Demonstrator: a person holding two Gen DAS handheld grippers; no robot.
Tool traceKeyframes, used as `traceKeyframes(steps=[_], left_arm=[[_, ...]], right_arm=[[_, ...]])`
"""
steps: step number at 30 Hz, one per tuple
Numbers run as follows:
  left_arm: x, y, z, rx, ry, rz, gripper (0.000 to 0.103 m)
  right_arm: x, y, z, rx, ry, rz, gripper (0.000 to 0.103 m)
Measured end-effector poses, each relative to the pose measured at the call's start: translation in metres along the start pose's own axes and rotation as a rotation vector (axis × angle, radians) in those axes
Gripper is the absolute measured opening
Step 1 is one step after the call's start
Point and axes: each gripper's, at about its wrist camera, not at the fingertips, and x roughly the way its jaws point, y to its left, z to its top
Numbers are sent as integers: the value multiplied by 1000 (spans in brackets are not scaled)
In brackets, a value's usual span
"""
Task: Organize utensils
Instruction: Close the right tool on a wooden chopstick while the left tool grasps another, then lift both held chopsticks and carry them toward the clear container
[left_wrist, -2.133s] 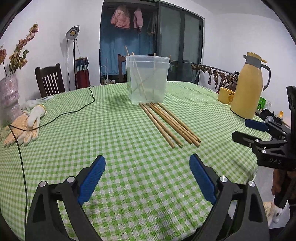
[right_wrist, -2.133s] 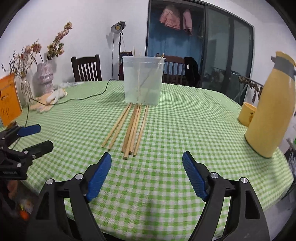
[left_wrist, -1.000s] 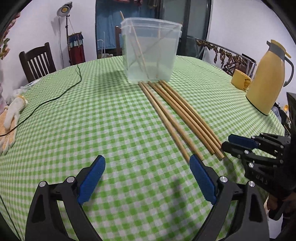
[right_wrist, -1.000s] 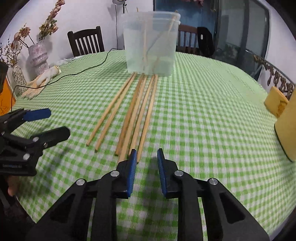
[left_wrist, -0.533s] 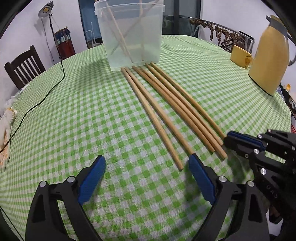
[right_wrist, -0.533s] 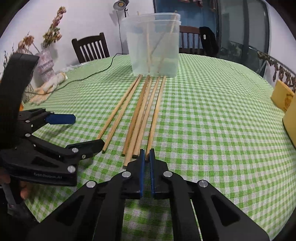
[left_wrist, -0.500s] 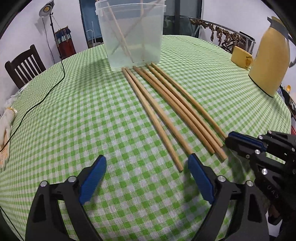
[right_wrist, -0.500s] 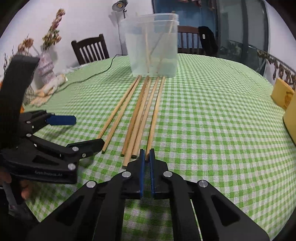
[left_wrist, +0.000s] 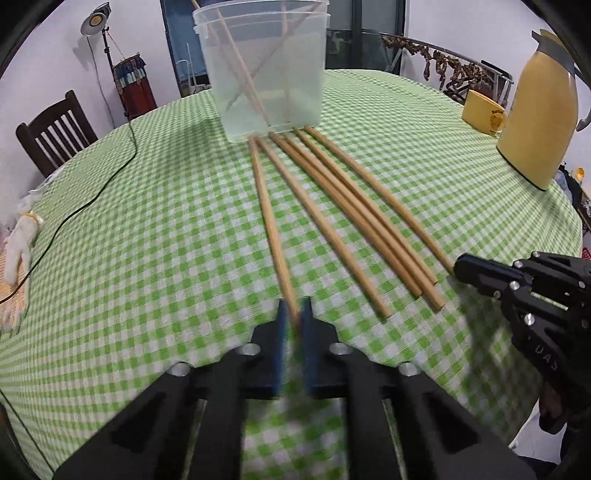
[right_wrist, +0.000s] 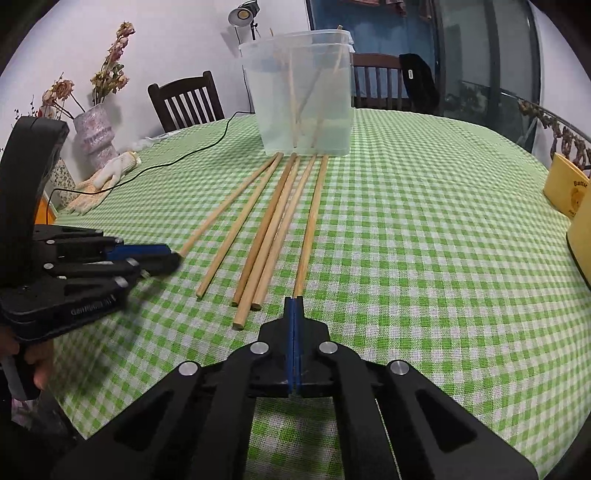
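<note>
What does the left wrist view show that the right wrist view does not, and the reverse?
Left wrist view only: the tall yellow thermos jug standing whole at the table's right edge, and a red stand by the wall.

Right wrist view only: dried flowers in a vase and a dark bag on a chair.

Both: the clear plastic tub holding chopsticks, six loose chopsticks on the green checked tablecloth, the left gripper shut on the leftmost chopstick's end, and the right gripper shut on the rightmost one's.

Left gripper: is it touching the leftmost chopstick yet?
Touching. The left wrist view shows the left gripper with both blue pads pressed against the near end of the leftmost chopstick, no gap showing.
</note>
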Motion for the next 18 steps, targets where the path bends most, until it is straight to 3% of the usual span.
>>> traceKeyframes(steps=[3,10,12,18], left_arm=[[-6,0,-8,19,-3,-8,3],[-38,20,-25,-38,-63,-16,2],[-48,26,-27,-54,-87,-4,2],[-66,36,-29,-80,-140,-14,2]], right_arm=[[-5,2,-4,3,-19,-8,0],[-21,-6,-9,71,-54,-22,0],[-16,-11,-8,109,-27,3,0],[0,4,-1,44,25,-15,0]])
